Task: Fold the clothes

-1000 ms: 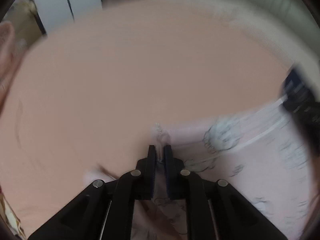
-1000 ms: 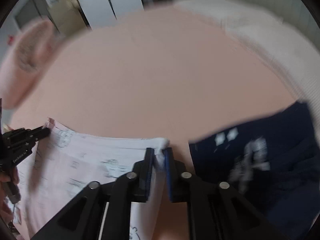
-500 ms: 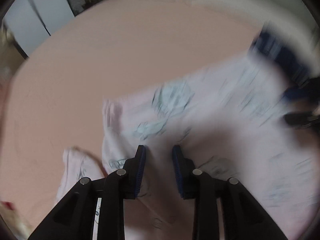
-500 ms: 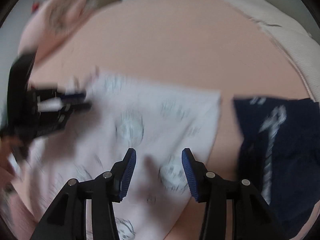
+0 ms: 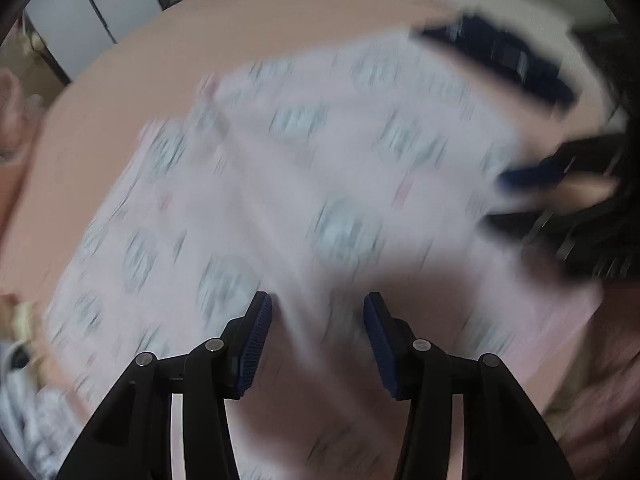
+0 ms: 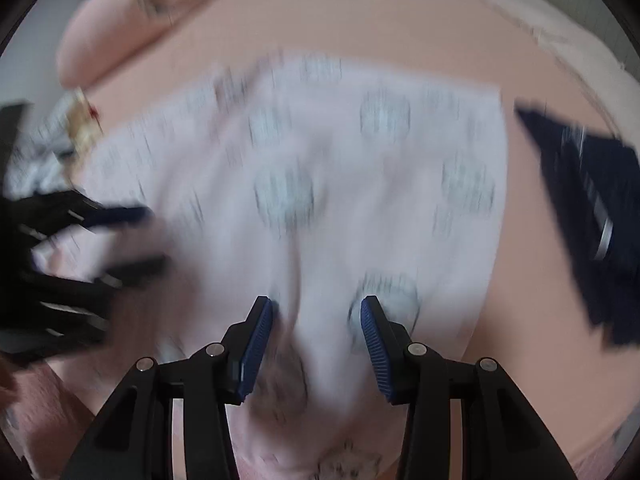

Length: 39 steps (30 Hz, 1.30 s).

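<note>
A pale pink garment [image 5: 320, 160] [image 6: 320, 160] with round grey-blue prints lies spread flat on the bed, blurred by motion. My left gripper [image 5: 318, 320] hangs over its near part, pointing steeply down. Its jaws are opening and nothing is pinched between them. My right gripper [image 6: 316, 320] hangs over the garment's near right part. Its jaws are closing slightly, well apart, with only cloth below them. Each gripper also shows in the other view: the right gripper [image 5: 516, 196] at the right edge, the left gripper [image 6: 140, 240] at the left edge.
A peach-pink sheet [image 5: 200, 40] [image 6: 360, 20] covers the bed. A navy garment [image 5: 500, 56] [image 6: 592, 208] lies just right of the pink one. A pink pillow [image 6: 120, 20] sits far left, and a heap of light cloth [image 5: 24, 412] lies at the lower left. White cupboard doors [image 5: 100, 12] stand behind.
Both grippers were shut on the pink garment's far edge. They let go, opened, and swept back toward the near side, so the whole garment now lies in front of them.
</note>
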Each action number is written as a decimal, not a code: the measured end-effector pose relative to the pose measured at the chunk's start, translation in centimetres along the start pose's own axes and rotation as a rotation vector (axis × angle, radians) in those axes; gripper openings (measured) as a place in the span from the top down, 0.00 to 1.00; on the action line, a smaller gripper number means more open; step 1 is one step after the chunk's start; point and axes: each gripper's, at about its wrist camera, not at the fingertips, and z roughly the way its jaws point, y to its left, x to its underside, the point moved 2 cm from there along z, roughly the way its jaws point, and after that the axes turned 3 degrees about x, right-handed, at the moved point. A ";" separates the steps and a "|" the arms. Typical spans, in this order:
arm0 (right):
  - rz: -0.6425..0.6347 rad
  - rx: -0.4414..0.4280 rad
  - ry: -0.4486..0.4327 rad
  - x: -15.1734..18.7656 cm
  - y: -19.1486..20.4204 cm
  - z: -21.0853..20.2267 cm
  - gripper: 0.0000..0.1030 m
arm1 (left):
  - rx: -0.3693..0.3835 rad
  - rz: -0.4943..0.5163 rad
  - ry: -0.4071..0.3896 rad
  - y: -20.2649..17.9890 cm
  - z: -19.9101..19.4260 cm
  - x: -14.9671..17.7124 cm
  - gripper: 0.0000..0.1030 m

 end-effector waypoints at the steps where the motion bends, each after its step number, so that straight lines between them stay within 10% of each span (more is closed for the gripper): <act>1: -0.039 0.033 -0.017 0.8 0.0 -0.3 0.57 | -0.071 0.042 0.021 -0.4 -0.5 1.4 0.56; 7: -0.016 0.183 0.024 3.8 -3.0 -2.8 0.57 | -0.134 -0.034 0.012 0.1 -3.7 8.1 0.56; 12: -0.045 0.011 -0.009 4.9 0.8 -4.3 0.57 | -0.005 -0.204 0.003 0.1 -3.4 9.5 0.56; 21: -0.049 0.266 0.141 7.6 -1.7 -2.1 0.57 | 0.092 -0.322 -0.104 2.4 -5.7 11.7 0.56; 23: 0.009 0.194 0.064 6.2 -1.4 -3.2 0.57 | 0.112 -0.373 -0.150 2.8 -5.9 10.7 0.56; 29: -0.100 0.072 -0.019 5.6 3.5 -3.0 0.55 | 0.084 -0.328 -0.070 0.2 -2.9 10.1 0.56; 39: -0.156 0.236 0.051 6.1 -0.2 -3.5 0.55 | 0.116 -0.312 -0.164 1.9 -5.8 10.9 0.56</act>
